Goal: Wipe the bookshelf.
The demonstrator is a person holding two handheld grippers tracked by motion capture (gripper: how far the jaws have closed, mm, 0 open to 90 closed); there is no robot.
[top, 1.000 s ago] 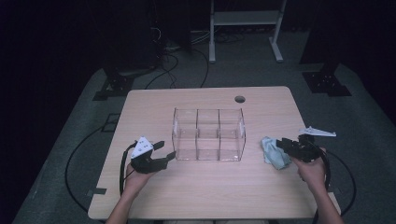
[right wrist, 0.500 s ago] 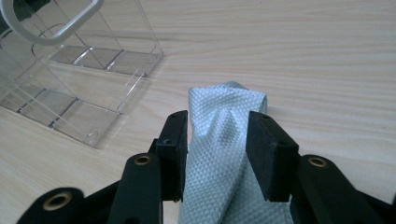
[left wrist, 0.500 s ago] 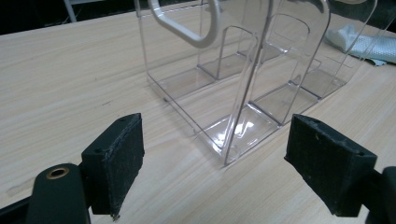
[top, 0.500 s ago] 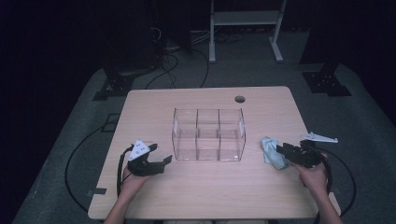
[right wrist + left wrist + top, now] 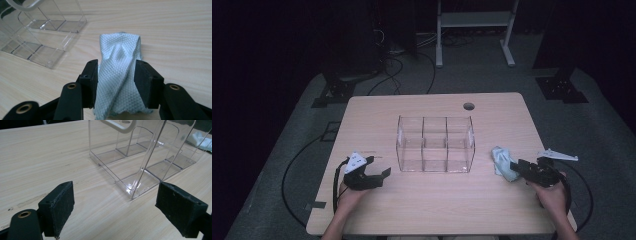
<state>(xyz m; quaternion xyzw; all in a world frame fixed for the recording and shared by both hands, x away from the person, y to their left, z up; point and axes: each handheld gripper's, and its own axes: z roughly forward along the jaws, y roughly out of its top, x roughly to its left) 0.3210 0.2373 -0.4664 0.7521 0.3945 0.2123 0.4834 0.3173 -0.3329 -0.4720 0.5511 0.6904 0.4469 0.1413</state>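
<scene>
Sitting on the light wood tabletop (image 5: 432, 210) is a clear plastic organizer (image 5: 435, 144) split into three compartments across, pretty much dead center, and all of them look bare. Off to its right there's a folded pale blue-green cloth (image 5: 503, 162) with a waffle-ish weave, lying flat just beside the box but not touching it. The right gripper (image 5: 521, 168) is down at the near end of that cloth, and in the right gripper view its fingers (image 5: 147, 81) straddle the cloth (image 5: 120, 75), one on each side, closed in close to the fabric, though I honestly can't tell if they're actually pinching it or just bracketing it. The left gripper (image 5: 379, 167) sits on the other side of the tabletop, near the organizer's front left corner but apart from it, with its fingers (image 5: 58, 206) spread wide and nothing between them except bare wood. There's also a small round hole (image 5: 469, 106) in the tabletop near the far edge.
</scene>
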